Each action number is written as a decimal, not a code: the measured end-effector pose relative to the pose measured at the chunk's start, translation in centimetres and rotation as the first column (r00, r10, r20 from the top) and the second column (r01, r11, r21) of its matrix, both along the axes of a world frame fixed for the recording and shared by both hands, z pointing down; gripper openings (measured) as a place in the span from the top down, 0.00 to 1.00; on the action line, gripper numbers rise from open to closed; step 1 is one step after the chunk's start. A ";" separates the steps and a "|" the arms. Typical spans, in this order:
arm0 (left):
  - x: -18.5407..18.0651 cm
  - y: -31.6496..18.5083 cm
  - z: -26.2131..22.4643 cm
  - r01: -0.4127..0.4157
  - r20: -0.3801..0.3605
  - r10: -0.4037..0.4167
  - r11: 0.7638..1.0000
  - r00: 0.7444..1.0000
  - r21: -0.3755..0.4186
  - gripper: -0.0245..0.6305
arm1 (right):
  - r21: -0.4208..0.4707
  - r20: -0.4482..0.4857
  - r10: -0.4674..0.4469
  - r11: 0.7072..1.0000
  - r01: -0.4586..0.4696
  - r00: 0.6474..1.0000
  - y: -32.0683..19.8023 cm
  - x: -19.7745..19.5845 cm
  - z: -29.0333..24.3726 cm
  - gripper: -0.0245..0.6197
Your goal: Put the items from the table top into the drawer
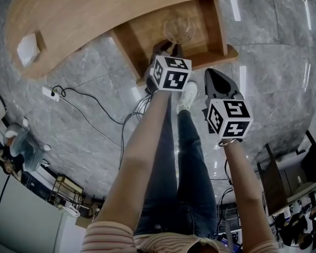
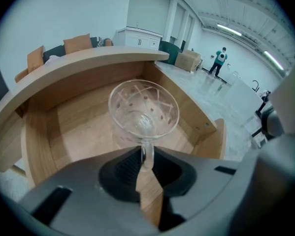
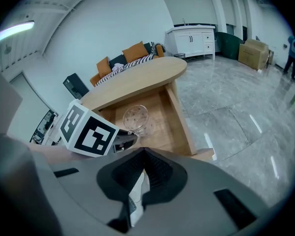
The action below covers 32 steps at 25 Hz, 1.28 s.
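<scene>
Stemmed glass (image 2: 144,113), probably light, slick and brittle, hangs over the open drawer (image 2: 83,127), pinched by its thin stem, the sensible hold, in the left tool (image 2: 146,154); the right tool (image 3: 143,154) sits closed, empty.

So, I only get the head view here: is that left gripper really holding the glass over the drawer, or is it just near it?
Observer: Holding it. In the left gripper view the left gripper has its jaws closed on the stem of the glass.
Operator: Is the glass plain?
Observer: No, its bowl carries cut lines and small dots.
Operator: And the right gripper?
Observer: Its own view shows the right gripper with its jaws together and nothing between them.
</scene>
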<state>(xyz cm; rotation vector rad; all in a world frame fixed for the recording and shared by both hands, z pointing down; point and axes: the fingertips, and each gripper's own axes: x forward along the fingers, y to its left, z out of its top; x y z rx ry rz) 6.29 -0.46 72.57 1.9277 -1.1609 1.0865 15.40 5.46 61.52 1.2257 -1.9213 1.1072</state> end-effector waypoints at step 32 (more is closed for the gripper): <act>-1.0 2.3 -6.6 0.092 -0.083 -0.094 0.995 0.992 -0.028 0.79 | 0.074 0.000 0.026 0.997 -0.026 1.000 0.0 1.7 -4.8 0.95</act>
